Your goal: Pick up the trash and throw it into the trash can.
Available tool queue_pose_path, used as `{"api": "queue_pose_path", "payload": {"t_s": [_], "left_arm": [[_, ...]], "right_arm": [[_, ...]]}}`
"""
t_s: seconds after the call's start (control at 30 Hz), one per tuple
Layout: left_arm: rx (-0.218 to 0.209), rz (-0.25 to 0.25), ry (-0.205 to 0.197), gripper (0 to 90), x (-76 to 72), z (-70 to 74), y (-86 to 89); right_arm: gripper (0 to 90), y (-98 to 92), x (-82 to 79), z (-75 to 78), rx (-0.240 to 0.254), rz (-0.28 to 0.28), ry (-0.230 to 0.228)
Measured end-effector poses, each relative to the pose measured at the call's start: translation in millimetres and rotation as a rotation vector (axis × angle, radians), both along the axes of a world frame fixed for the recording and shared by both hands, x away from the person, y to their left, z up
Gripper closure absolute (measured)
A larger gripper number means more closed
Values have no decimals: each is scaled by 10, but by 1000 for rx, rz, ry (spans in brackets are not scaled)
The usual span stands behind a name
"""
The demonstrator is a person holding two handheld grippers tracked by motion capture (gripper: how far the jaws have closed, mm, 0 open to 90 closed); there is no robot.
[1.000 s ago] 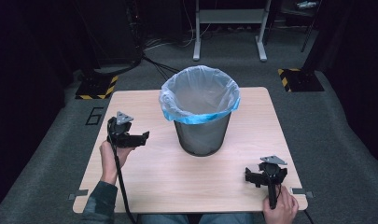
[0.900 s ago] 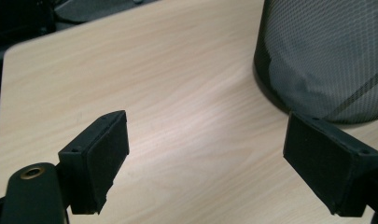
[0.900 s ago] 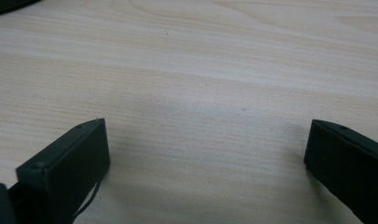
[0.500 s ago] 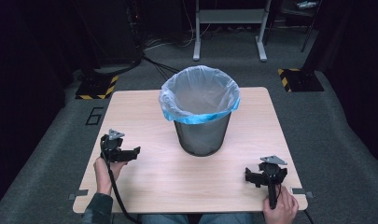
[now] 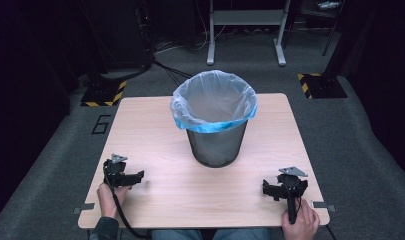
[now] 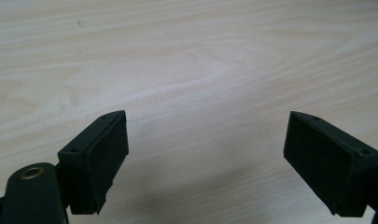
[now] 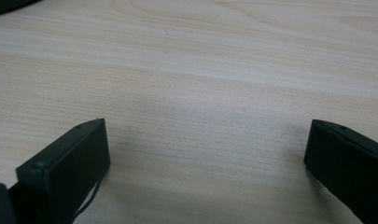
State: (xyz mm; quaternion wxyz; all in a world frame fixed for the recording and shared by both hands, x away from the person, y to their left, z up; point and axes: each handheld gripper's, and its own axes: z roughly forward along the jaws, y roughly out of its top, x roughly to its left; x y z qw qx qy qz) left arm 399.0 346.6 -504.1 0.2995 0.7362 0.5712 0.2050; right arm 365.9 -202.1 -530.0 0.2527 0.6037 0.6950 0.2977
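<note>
**Both grippers parked low, bin lined and waiting**

Pale wood tabletop (image 5: 155, 150) fills the near ground, bare under both hands. At its near left corner the left gripper (image 5: 132, 177) sits low over the wood, jaws spread wide with nothing between them; near right, the right gripper (image 5: 270, 189) rests the same way, jaws apart and empty. Farther back, centred, stands the dark bin (image 5: 216, 146), its clear blue-edged liner (image 5: 214, 107) folded over the rim. This looks like a rest or start pose; any next move calls for a lift and a forward reach to the bin's rim. Open wood lies on both sides; table edges sit close behind the hands.
</note>
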Motion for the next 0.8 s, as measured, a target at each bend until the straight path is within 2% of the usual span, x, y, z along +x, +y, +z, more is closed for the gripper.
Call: {"api": "queue_pose_path", "payload": {"t_s": [0.23,0.33,0.4,0.57,0.8], "left_arm": [[1,9,4,134,-46,-167,57],[2,13,-25,132,-65,-192,68],[18,11,-38,122,-72,-212,58],[5,18,-88,92,-111,-266,55],[4,18,-88,83,-104,-269,56]], "right_arm": [[0,0,0,0,0,0,0],[0,0,0,0,0,0,0],[0,0,0,0,0,0,0],[0,0,0,0,0,0,0],[0,0,0,0,0,0,0]]}}
